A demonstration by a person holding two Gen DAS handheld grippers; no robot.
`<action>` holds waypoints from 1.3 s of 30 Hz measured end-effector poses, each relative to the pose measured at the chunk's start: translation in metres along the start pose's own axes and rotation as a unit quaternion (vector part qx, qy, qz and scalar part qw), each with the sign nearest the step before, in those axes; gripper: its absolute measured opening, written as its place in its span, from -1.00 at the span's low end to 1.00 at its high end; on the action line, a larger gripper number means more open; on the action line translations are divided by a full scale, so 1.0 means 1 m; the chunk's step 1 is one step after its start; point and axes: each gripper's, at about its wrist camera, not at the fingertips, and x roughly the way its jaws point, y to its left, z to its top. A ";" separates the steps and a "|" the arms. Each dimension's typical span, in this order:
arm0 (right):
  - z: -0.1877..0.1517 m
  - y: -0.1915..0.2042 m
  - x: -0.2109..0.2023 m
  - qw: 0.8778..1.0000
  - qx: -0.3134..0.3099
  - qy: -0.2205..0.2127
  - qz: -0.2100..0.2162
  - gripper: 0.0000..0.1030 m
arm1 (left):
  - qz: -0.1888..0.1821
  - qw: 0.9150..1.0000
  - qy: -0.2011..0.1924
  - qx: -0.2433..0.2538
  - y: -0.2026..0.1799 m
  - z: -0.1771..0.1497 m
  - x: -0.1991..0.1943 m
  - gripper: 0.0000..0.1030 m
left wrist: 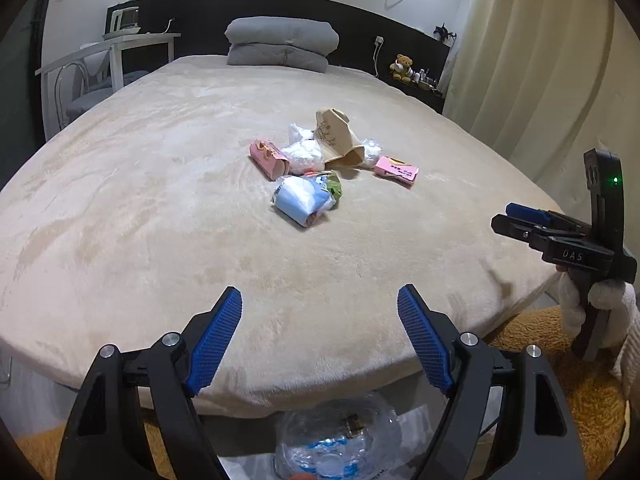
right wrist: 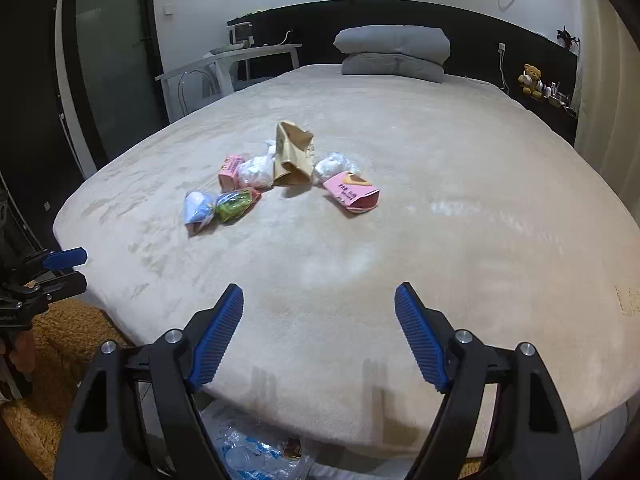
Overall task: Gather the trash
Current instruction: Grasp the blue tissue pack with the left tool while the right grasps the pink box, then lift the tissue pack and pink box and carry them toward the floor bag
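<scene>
Left wrist view: crumpled wrappers, pink cartons and paper bag trash pile [left wrist: 320,164]; both tongs [left wrist: 320,316] [right wrist: 319,314] gape empty.

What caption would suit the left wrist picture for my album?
Open left gripper hovers at the edge of a beige blanket-covered bed, facing a small pile of wrappers, pink cartons and a tan paper bag.
</scene>
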 end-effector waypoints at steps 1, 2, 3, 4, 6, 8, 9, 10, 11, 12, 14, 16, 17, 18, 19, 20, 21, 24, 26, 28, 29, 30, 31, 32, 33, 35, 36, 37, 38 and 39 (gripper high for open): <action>0.004 -0.004 0.005 1.000 0.000 0.001 -0.001 0.60 | 0.000 1.000 0.004 0.007 0.002 0.005 0.006 0.53; 0.009 -0.008 0.010 1.000 -0.001 0.002 -0.003 0.60 | -0.001 1.000 0.008 0.012 0.003 0.010 0.012 0.53; 0.013 -0.013 0.015 1.000 -0.003 0.003 -0.004 0.61 | -0.002 1.000 0.011 0.018 0.005 0.015 0.018 0.53; 0.018 -0.017 0.019 1.000 -0.003 0.003 -0.005 0.61 | -0.002 1.000 0.014 0.024 0.006 0.020 0.024 0.53; 0.027 -0.025 0.030 1.000 -0.006 0.007 -0.006 0.64 | -0.004 0.999 0.022 0.037 0.009 0.029 0.036 0.53; 0.035 -0.034 0.042 1.000 -0.005 0.012 -0.007 0.64 | -0.005 0.998 0.030 0.048 0.010 0.038 0.049 0.53; 0.039 -0.037 0.048 1.000 -0.005 0.017 -0.005 0.64 | -0.006 0.998 0.034 0.054 0.011 0.043 0.055 0.53; 0.042 -0.039 0.056 1.000 -0.008 0.022 -0.003 0.64 | -0.006 0.998 0.036 0.059 0.012 0.047 0.061 0.53; 0.045 -0.040 0.062 1.000 -0.013 0.025 -0.004 0.64 | -0.007 0.997 0.040 0.066 0.012 0.052 0.068 0.53; 0.048 -0.040 0.068 0.999 -0.018 0.027 -0.004 0.64 | -0.008 0.996 0.044 0.073 0.012 0.056 0.075 0.53; 0.054 -0.040 0.080 0.999 -0.026 0.032 0.000 0.65 | -0.007 0.994 0.051 0.092 0.012 0.062 0.088 0.53; 0.059 -0.040 0.093 0.999 -0.029 0.037 0.001 0.68 | -0.008 0.991 0.059 0.116 0.010 0.066 0.100 0.53; 0.061 -0.039 0.099 0.999 -0.033 0.040 0.004 0.68 | -0.004 0.990 0.063 0.126 0.011 0.068 0.107 0.53; 0.063 -0.038 0.105 0.998 -0.038 0.043 0.004 0.68 | 0.000 0.989 0.067 0.131 0.013 0.069 0.113 0.53; 0.065 -0.037 0.111 0.998 -0.043 0.045 0.002 0.68 | 0.000 0.989 0.072 0.132 0.016 0.071 0.119 0.53; 0.067 -0.036 0.116 0.998 -0.047 0.047 0.002 0.68 | -0.003 0.989 0.078 0.128 0.020 0.071 0.125 0.53; 0.070 -0.036 0.121 0.998 -0.050 0.049 0.003 0.68 | -0.006 0.989 0.083 0.125 0.023 0.072 0.129 0.53; 0.078 -0.037 0.138 0.997 -0.058 0.058 0.010 0.68 | -0.027 0.987 0.083 0.135 0.024 0.073 0.137 0.53; 0.081 -0.036 0.150 0.996 -0.068 0.064 0.008 0.68 | -0.028 0.985 0.082 0.152 0.021 0.073 0.141 0.53; 0.083 -0.034 0.161 0.995 -0.074 0.071 0.013 0.68 | -0.036 0.984 0.084 0.152 0.022 0.072 0.144 0.53; 0.084 -0.034 0.165 0.994 -0.076 0.072 0.015 0.68 | -0.043 0.984 0.083 0.154 0.022 0.072 0.145 0.52; 0.086 -0.034 0.168 0.994 -0.075 0.073 0.017 0.68 | -0.045 0.983 0.082 0.158 0.022 0.073 0.145 0.52; 0.087 -0.034 0.171 0.994 -0.074 0.075 0.022 0.63 | -0.045 0.982 0.080 0.163 0.021 0.073 0.146 0.48; 0.089 -0.034 0.173 0.994 -0.075 0.076 0.024 0.55 | -0.044 0.982 0.078 0.165 0.021 0.074 0.146 0.23; 0.090 -0.034 0.175 0.994 -0.078 0.079 0.020 0.27 | -0.039 0.982 0.077 0.166 0.022 0.075 0.147 0.02; 0.090 -0.032 0.177 0.992 -0.087 0.088 0.018 -0.10 | -0.040 0.984 0.075 0.159 0.025 0.077 0.146 -0.07; 0.089 -0.030 0.177 0.992 -0.092 0.089 0.020 -0.13 | -0.045 0.984 0.074 0.158 0.026 0.078 0.145 -0.08; 0.089 -0.029 0.175 0.991 -0.096 0.088 0.020 -0.18 | -0.043 0.984 0.071 0.160 0.025 0.079 0.143 -0.08; 0.089 -0.028 0.174 0.991 -0.095 0.087 0.020 -0.18 | -0.036 0.984 0.067 0.164 0.025 0.080 0.141 -0.09; 0.089 -0.028 0.173 0.992 -0.093 0.085 0.021 -0.19 | -0.035 0.984 0.063 0.163 0.026 0.081 0.139 -0.09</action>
